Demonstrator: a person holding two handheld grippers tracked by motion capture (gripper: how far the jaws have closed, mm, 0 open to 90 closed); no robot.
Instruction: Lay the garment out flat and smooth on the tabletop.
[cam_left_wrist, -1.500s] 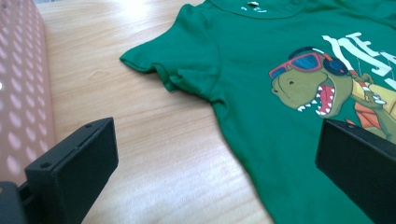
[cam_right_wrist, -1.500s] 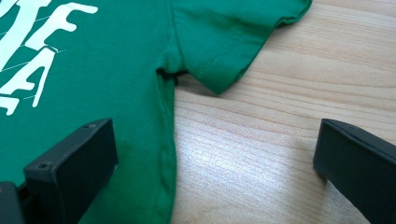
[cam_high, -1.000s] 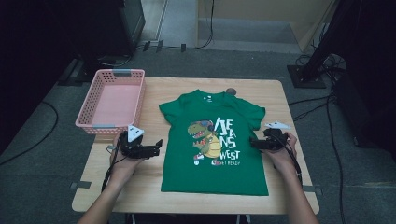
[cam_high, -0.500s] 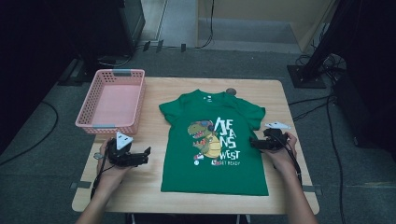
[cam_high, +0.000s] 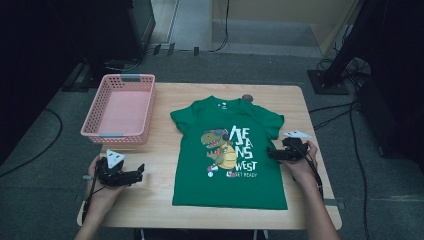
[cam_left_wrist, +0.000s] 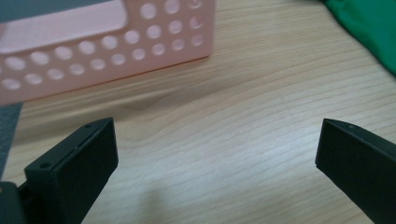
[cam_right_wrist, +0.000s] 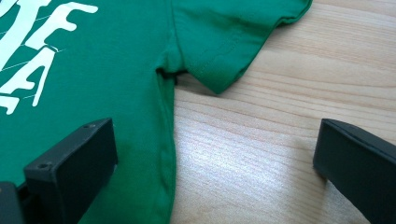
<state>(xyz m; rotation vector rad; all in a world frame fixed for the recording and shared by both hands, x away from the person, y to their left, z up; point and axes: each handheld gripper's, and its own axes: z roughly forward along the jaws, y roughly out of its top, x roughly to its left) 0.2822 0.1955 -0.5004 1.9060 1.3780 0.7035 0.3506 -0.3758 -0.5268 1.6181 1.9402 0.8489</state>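
A green T-shirt (cam_high: 230, 150) with a dinosaur print and white lettering lies flat, face up, in the middle of the wooden table (cam_high: 165, 200). My left gripper (cam_high: 139, 172) rests open near the front left of the table, well clear of the shirt, with bare wood between its jaws (cam_left_wrist: 215, 154). My right gripper (cam_high: 271, 153) is open at the shirt's right side seam, below the sleeve (cam_right_wrist: 224, 51). One of its jaws stands over the green cloth (cam_right_wrist: 93, 93) and the other over wood. Nothing is held.
A pink perforated basket (cam_high: 121, 110) stands at the table's back left, and its wall (cam_left_wrist: 93, 51) is close ahead of the left gripper. A small dark round object (cam_high: 247, 98) lies behind the shirt collar. Cables run over the floor at the right.
My left gripper has drawn back left and toward the table's front edge, away from the shirt. The right gripper has stayed at the shirt's right edge.
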